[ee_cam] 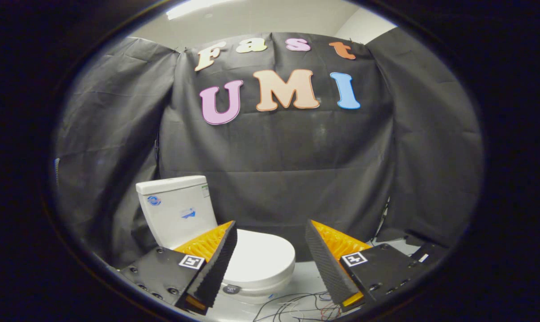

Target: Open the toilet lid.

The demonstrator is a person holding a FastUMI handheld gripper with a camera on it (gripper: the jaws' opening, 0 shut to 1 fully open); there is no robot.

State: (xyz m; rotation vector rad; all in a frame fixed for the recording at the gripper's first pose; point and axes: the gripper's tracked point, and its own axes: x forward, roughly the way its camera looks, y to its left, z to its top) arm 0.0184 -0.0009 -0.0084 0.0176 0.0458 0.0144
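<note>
A white toilet stands on the floor against the booth's black cloth, its tank (176, 210) upright at the back. Its lid (261, 257) lies flat and closed over the bowl, with the front rim just ahead of my fingers. My gripper (271, 235) is open, the fingers spread wide with nothing between them. It hovers above and in front of the toilet, apart from it. The left finger (216, 264) hides the lid's left side. The right finger (328, 264) stands to the right of the bowl.
Thin loose wires (297, 308) lie tangled on the pale floor in front of the bowl. Black cloth walls (274, 170) close in behind and on both sides. Dark gear (424, 255) rests on the floor at the far right.
</note>
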